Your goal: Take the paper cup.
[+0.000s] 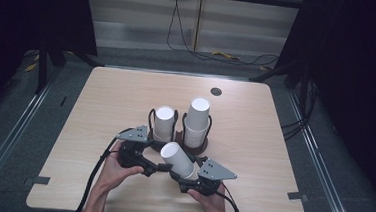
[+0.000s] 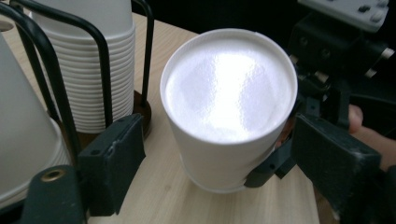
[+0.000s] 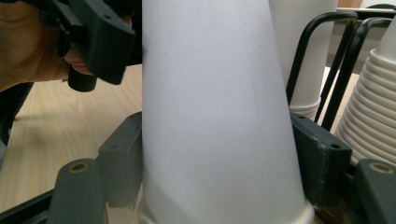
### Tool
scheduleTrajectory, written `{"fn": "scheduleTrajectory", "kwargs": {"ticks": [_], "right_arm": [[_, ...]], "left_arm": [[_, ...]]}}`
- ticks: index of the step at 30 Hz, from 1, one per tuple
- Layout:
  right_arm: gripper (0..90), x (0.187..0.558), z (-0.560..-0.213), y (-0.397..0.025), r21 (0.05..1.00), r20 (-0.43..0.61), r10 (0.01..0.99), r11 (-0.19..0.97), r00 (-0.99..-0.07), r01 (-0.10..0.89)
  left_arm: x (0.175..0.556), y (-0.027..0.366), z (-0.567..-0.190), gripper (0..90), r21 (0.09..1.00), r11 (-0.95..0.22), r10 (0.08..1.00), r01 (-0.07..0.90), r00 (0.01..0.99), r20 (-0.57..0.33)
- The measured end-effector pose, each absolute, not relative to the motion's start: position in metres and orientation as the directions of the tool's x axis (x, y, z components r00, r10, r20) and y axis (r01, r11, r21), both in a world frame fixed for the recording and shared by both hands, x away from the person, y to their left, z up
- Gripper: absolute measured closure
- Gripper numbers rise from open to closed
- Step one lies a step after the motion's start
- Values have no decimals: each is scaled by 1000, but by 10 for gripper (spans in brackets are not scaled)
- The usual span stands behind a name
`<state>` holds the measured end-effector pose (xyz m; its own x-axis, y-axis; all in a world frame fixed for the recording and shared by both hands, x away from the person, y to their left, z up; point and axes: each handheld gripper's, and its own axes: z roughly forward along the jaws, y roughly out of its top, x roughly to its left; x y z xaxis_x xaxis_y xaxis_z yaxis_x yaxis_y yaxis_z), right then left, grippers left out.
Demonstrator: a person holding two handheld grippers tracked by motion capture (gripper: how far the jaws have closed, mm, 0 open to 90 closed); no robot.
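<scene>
Here: table under everything. Near its middle, two racks of stacked cups, left stack and right stack side by side. Just in front, one loose cup, upside down and tilted, pinched near its rim by right gripper. Left gripper spread wide, beside that cup, holding nothing.

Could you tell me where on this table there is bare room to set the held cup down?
Bare wood lies left of the left cup stack, right of the right cup stack, and behind both, out to the grommet. It is crowded at the front centre, where the left gripper and right gripper meet around the held cup.
</scene>
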<state>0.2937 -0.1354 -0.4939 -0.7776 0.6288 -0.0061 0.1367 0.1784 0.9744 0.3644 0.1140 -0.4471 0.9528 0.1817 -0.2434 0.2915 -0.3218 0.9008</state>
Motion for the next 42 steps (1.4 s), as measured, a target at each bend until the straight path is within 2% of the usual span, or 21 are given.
{"fn": "scheduleTrajectory", "kwargs": {"ticks": [10,16,20,25,34,42], "right_arm": [[277,296,-487,-140,957,-13,623,234,-782,171],[277,298,-480,-143,945,-17,610,268,-792,186],[280,299,-476,-145,938,-22,596,291,-803,190],[282,302,-473,-146,917,-21,580,335,-815,215],[289,305,-461,-144,887,-31,534,404,-845,223],[289,308,-454,-142,863,-44,496,456,-867,218]], "left_arm": [[359,120,-453,175,909,-310,198,280,954,-226],[355,124,-451,187,921,-309,216,236,961,-173],[357,127,-451,243,913,-340,211,228,964,-162],[355,130,-450,195,906,-354,225,231,962,-157],[352,131,-449,190,916,-327,215,234,962,-169],[351,131,-448,208,915,-342,225,216,964,-144]]}}
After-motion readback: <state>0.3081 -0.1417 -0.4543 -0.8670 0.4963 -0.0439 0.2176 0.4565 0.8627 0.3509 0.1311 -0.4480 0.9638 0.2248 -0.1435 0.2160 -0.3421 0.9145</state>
